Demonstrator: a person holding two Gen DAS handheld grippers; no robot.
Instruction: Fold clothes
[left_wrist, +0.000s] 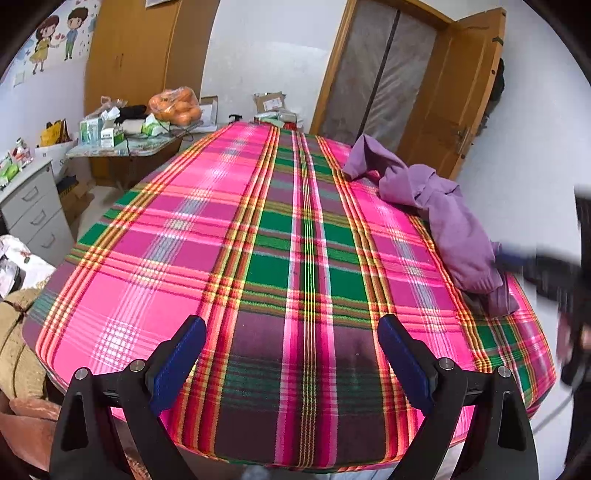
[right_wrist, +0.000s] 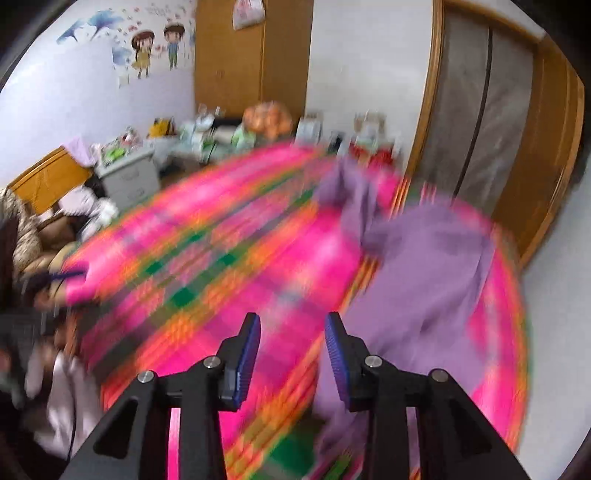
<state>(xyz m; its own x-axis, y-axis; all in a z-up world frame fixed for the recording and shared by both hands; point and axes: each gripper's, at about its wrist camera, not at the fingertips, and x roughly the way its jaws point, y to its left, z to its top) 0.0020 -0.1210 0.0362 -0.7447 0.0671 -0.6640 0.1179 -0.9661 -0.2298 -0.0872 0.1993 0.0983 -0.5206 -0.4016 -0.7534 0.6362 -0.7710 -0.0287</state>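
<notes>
A crumpled purple garment (left_wrist: 447, 221) lies along the right edge of the plaid-covered bed (left_wrist: 207, 236). The left tongs (left_wrist: 291, 341) hover spread wide and empty. The right tongs (right_wrist: 292, 354), blurred, are parted beside the garment.

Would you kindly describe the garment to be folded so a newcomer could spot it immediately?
Start at the bed with the pink and green plaid sheet. Along its right edge, toward the wooden door, lies the purple garment, crumpled. It is the only clothing on the sheet and the only plain, unpatterned fabric there.
</notes>
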